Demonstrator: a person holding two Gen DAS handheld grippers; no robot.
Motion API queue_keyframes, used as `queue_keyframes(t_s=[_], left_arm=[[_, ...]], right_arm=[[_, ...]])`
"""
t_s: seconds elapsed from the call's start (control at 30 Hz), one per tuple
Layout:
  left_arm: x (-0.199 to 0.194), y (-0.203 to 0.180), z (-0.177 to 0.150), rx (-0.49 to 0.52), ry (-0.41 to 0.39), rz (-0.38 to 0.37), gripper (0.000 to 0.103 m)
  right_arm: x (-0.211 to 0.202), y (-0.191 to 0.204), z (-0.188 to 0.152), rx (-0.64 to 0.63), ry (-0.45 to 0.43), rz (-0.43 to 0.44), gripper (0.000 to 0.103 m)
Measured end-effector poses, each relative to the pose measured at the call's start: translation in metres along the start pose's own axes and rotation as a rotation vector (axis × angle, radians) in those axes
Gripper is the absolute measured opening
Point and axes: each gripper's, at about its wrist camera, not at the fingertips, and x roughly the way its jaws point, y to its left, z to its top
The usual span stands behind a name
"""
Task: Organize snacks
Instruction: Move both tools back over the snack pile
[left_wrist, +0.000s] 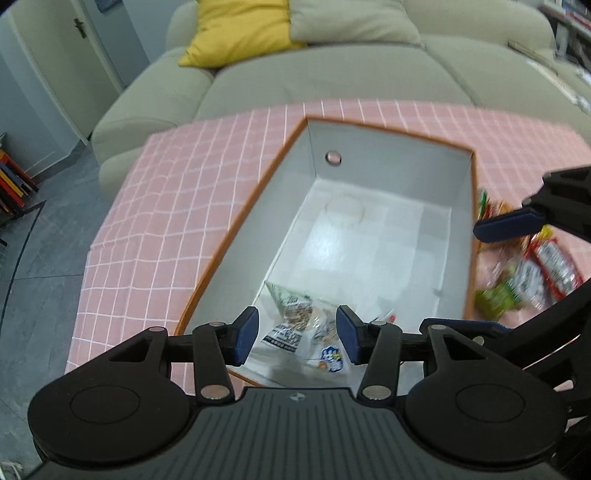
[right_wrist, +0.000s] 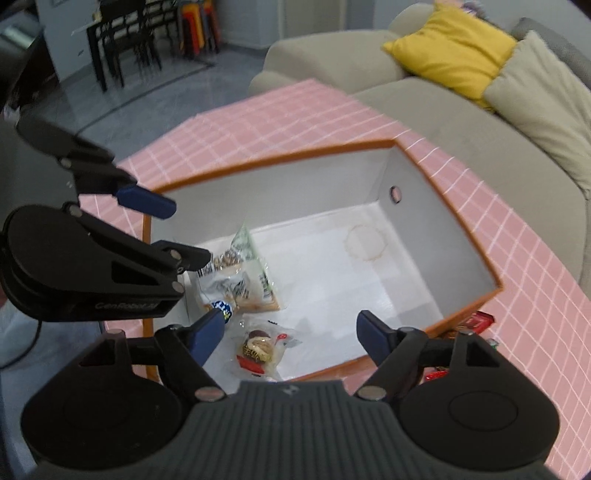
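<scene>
Both hand-held grippers, left (left_wrist: 295, 334) and right (right_wrist: 291, 338), stand wide open and empty above the box (right_wrist: 476, 243). Two snack packs (right_wrist: 236, 273) lie at its near end, placed for storage. More snacks (left_wrist: 532, 273) wait on the desk (left_wrist: 166, 206), right of the box.

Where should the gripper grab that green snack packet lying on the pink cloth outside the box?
Probably from straight above, pinching across the narrow middle of the green snack packet. It lies flat on the pink cloth beside the box, so its sides are hard to reach.
</scene>
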Motion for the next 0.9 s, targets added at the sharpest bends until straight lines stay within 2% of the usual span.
queue_keyframes(t_s=[0.23, 0.47, 0.67, 0.77, 0.9], left_arm=[[-0.043, -0.016, -0.006, -0.058, -0.131, -0.038, 0.057], [-0.072, -0.041, -0.020, -0.076, -0.209, -0.108, 0.057], [-0.083, -0.068, -0.032, -0.084, -0.225, -0.214, 0.058], [-0.078, -0.085, -0.038, -0.088, -0.214, -0.274, 0.059], [-0.063, -0.112, -0.041, -0.045, -0.196, -0.336, 0.059]], right_arm=[[-0.047, -0.005, -0.021, 0.097, -0.113, -0.064, 0.081], [-0.084, -0.020, -0.064, 0.235, -0.192, -0.154, 0.081], [-0.107, -0.039, -0.109, 0.380, -0.211, -0.219, 0.081], [-0.112, -0.051, -0.131, 0.441, -0.212, -0.262, 0.081], [-0.111, -0.071, -0.168, 0.516, -0.212, -0.351, 0.081]])
